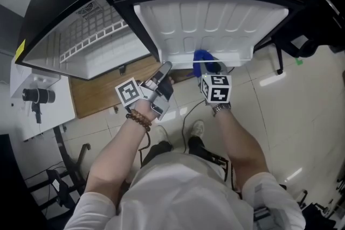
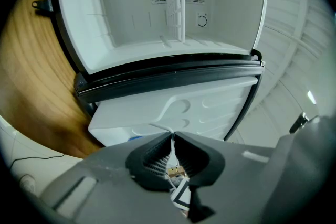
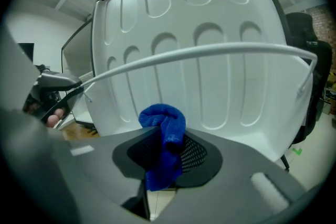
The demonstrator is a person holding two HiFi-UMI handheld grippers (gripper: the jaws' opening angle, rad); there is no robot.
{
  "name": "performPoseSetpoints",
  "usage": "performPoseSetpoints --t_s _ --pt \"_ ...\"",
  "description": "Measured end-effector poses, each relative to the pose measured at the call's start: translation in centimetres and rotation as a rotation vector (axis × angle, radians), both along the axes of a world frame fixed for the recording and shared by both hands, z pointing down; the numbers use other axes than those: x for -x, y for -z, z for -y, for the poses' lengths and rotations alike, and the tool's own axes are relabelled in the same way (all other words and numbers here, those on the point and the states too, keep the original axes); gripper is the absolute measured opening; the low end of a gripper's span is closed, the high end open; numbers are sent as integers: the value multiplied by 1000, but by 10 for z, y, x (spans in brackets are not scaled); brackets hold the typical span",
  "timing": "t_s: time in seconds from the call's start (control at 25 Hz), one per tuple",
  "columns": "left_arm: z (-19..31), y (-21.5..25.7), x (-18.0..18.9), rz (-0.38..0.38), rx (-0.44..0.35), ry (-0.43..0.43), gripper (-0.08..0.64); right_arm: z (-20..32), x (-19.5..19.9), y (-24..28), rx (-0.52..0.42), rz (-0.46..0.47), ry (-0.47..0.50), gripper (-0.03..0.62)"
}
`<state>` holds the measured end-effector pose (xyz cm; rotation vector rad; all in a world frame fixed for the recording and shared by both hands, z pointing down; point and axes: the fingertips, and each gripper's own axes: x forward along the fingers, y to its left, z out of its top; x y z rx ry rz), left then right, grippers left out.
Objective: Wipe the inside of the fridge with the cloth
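Note:
The small fridge (image 1: 64,13) stands open, its white door liner (image 1: 210,24) swung out towards me. My right gripper (image 1: 211,70) is shut on a bunched blue cloth (image 1: 203,56) that sits against the lower part of the liner (image 3: 210,76). In the right gripper view the cloth (image 3: 165,126) stands up between the pads, just below the door's white wire rail (image 3: 210,52). My left gripper (image 1: 166,67) is shut on the left end of that rail (image 2: 160,127). The left gripper view looks past the shut gripper (image 2: 173,136) into the white fridge compartment (image 2: 131,18).
A wire shelf (image 1: 89,35) shows inside the compartment. A wooden panel (image 1: 99,91) lies under the fridge. A white table (image 1: 59,110) with a black device (image 1: 38,96) stands at the left. A black chair (image 1: 310,29) is close to the door's right edge.

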<state>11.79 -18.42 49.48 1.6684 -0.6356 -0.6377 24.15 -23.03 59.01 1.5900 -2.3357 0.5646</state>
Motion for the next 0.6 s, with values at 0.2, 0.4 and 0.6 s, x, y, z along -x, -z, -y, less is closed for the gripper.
performPoseSetpoints --t_s 0.2,0.4,0.6 --pt "-2 -2 0 3 3 6 21 1 -36 0 10 -10 -69 94" --pt "-3 -4 1 8 5 16 21 0 -71 -2 22 -32 -158 94" --pt "-2 -3 1 12 2 22 21 0 -100 -1 38 -73 -275 94"
